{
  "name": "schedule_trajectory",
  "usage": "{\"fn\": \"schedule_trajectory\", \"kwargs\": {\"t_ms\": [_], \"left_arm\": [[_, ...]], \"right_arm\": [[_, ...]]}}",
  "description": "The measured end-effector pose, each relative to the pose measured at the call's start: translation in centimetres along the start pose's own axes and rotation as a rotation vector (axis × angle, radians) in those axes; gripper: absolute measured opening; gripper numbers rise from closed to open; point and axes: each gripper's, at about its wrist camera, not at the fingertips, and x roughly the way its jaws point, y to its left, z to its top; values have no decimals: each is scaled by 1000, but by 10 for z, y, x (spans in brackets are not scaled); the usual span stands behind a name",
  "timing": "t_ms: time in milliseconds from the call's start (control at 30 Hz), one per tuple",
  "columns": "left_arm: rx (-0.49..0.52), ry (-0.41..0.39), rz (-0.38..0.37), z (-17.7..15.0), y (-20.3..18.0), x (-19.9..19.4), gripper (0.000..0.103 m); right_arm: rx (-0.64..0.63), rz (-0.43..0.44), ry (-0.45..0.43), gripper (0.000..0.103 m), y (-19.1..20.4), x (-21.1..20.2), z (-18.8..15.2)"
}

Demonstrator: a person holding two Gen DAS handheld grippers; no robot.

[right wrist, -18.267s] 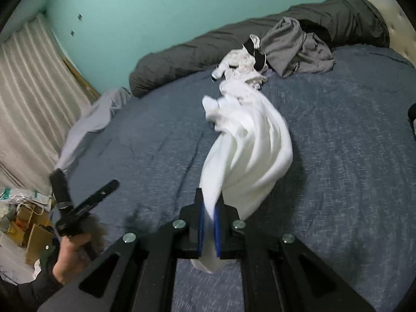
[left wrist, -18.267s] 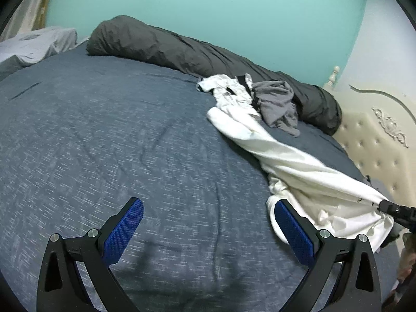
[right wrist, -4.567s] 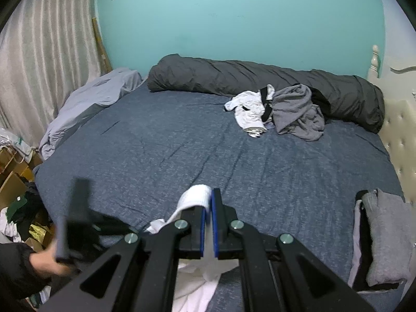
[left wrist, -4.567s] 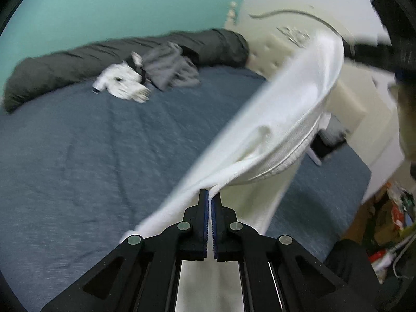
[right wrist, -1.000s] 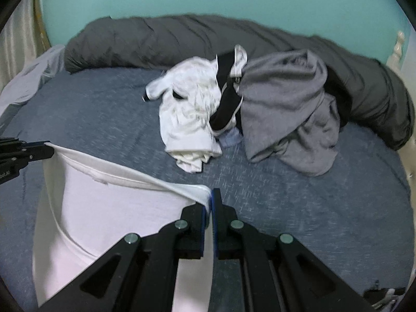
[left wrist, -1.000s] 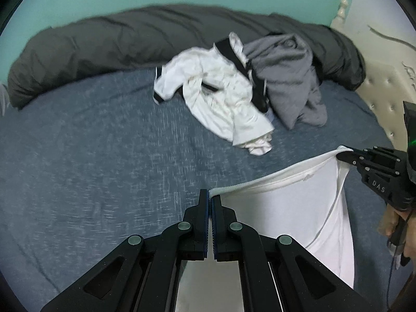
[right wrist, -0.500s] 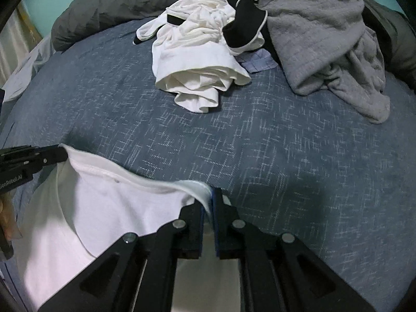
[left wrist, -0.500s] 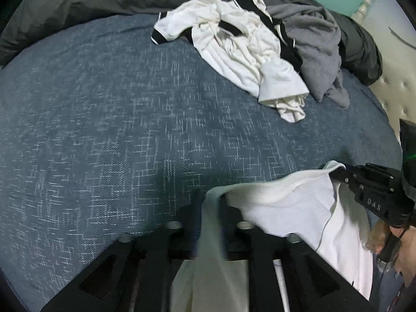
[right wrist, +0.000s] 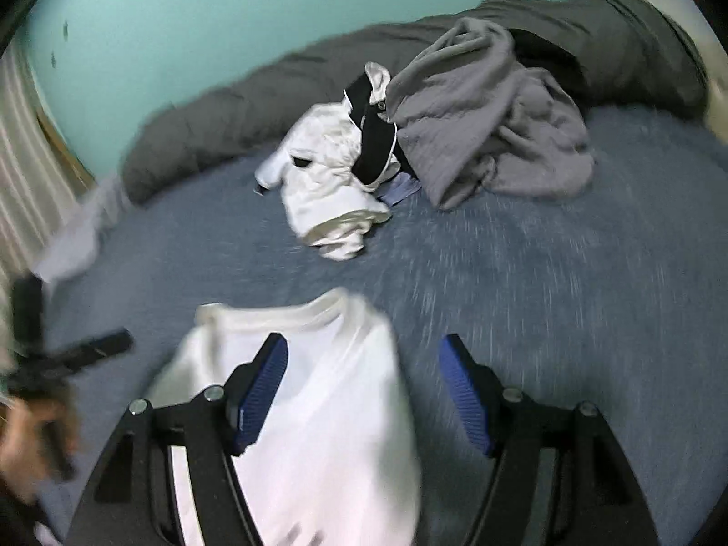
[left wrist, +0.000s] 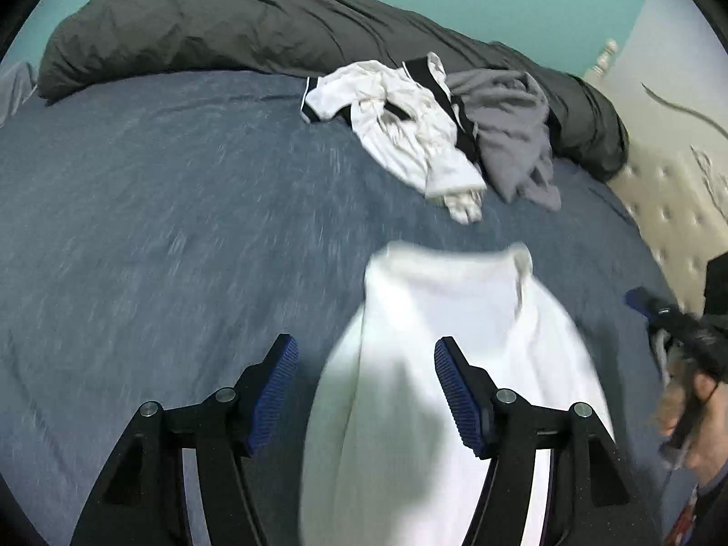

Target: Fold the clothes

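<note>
Left tongs [left wrist: 366, 389]: released, blue pads spread wide, nothing between them gripped. In the right wrist view they show blurred at 9 o'clock [right wrist: 73, 355], held in a hand.
Right tongs [right wrist: 364, 391]: released too, pads wide apart and empty. In the left wrist view they show blurred at 3 o'clock [left wrist: 678, 323], with the hand under them.
Shirt, left wrist view [left wrist: 459, 341]: white, lying spread on the bed. It runs from 6 o'clock up to the middle of the frame. The right pad sits in front of it; the left pad stands off its left edge, over bare bed. Its far hem lies toward 12 o'clock from the pads. Blurred, so folds cannot be told.
Shirt, right wrist view [right wrist: 327, 391]: it lies at 6 to 7 o'clock. The left pad sits in front of it, the right pad clear of it over the bed. Its far edge lies just past the pad tips toward 11 o'clock.
Bed [left wrist: 159, 209]: blue speckled cover, filling most of both views.
White heap [left wrist: 409, 127]: white garment with black trim, crumpled, at 1 o'clock beyond the shirt and apart from it. In the right wrist view it lies at 12 o'clock [right wrist: 327, 173].
Grey heap [left wrist: 514, 136]: touching the white heap on its right side; also seen at 1 o'clock [right wrist: 491, 123].
Duvet [left wrist: 218, 32]: dark grey roll along the far edge of the bed, behind both heaps.
Wall [right wrist: 204, 13]: teal, behind the duvet.
Headboard [left wrist: 673, 209]: cream, tufted, at 3 o'clock.
Curtain [right wrist: 22, 145]: pale, striped, at 9 to 10 o'clock.
</note>
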Motion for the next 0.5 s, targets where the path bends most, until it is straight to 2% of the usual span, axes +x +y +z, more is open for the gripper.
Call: {"fn": "schedule_trajectory", "kwargs": {"t_ms": [67,167,300,433,500], "left_arm": [[-9,6,-10,-28,6,-16,67],[-27,16,-15,-71,15,-39,67],[-50,11,0,-129,18,-71,66],[-117,-13,-3,-180,16,-95,66],[-148,-23,-3,-205,14,-106,66]], "right_arm": [[57,58,-35,70,-2,-34,-29],[127,95,-43,70,-7,-79,-83],[194,79,-22,70,-13,-124,-147],[289,69,-20,70,-23,-152,-190],[330,100,-14,70,-24,-159,-206]]}}
